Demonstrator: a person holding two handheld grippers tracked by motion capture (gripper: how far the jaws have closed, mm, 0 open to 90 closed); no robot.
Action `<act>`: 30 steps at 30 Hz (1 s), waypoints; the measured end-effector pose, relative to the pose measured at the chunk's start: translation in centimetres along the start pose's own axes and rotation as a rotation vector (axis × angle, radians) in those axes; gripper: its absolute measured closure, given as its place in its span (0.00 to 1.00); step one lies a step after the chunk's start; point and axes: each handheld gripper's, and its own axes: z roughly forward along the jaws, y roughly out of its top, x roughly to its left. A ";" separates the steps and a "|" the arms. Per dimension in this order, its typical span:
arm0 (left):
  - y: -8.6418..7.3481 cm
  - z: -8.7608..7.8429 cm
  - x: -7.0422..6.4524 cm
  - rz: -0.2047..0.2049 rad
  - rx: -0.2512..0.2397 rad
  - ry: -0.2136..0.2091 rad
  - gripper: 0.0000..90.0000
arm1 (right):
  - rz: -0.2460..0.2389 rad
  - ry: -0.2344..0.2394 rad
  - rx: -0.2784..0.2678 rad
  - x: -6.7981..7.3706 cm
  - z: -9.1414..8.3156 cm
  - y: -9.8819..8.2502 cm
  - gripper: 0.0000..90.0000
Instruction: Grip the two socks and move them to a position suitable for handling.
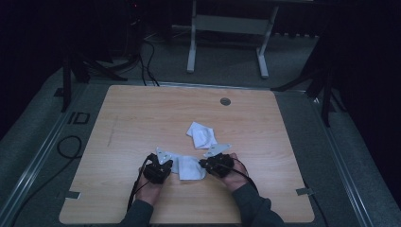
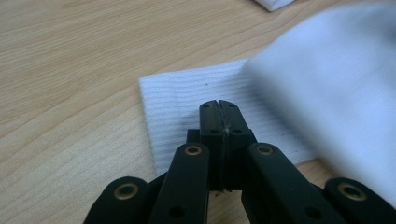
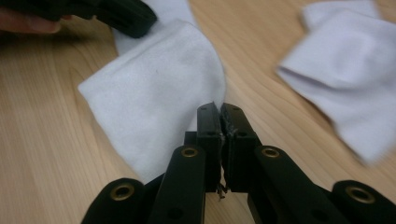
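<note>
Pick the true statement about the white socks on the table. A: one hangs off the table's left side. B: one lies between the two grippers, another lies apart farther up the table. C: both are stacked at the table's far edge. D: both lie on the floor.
B: the near sock lies between the left gripper and the right gripper, while the other sock lies apart on the table.

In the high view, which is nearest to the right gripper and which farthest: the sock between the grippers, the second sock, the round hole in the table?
1. Sock between the grippers, beside the right gripper.
2. Second sock, just beyond, mid-table.
3. Round hole, near the far edge.
</note>
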 end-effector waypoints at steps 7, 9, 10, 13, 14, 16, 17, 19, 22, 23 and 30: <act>0.0 -0.1 0.0 0.006 0.003 -0.003 0.99 | 0.044 -0.074 0.009 -2.4 -3.6 -2.9 0.96; -0.1 -0.1 0.0 0.007 0.005 -0.005 0.99 | 0.060 -0.088 0.015 -3.0 -4.3 -3.7 0.96; -0.1 -0.1 0.0 0.007 0.005 -0.005 0.99 | 0.060 -0.088 0.015 -3.0 -4.3 -3.7 0.96; -0.1 -0.2 0.1 0.004 0.003 -0.017 0.99 | 0.087 -0.124 0.037 -4.2 -5.3 -5.1 0.96; -0.1 -0.2 0.1 0.004 0.003 -0.017 0.99 | 0.087 -0.124 0.037 -4.2 -5.3 -5.1 0.96; -0.2 -0.2 0.1 0.005 0.004 -0.023 0.99 | 0.105 -0.138 0.046 -4.9 -5.7 -5.8 0.96; -0.2 -0.2 0.1 0.007 0.006 -0.025 0.99 | 0.115 -0.142 0.049 -5.2 -5.8 -6.0 0.96; -0.2 -0.3 -0.1 0.009 0.013 -0.027 0.99 | 0.101 -0.187 0.090 -5.6 -5.9 -6.3 0.98; -0.2 -0.4 -0.2 0.011 0.010 -0.030 0.99 | 0.102 -0.184 0.115 -5.6 -5.8 -6.1 0.91; -0.2 -0.4 -0.1 0.011 0.010 -0.035 0.99 | 0.102 -0.196 0.108 -5.6 -5.8 -5.8 0.87; -0.2 -0.6 0.4 -0.027 -0.002 -0.095 0.91 | 0.076 -0.228 0.012 -5.7 -5.3 -1.5 0.80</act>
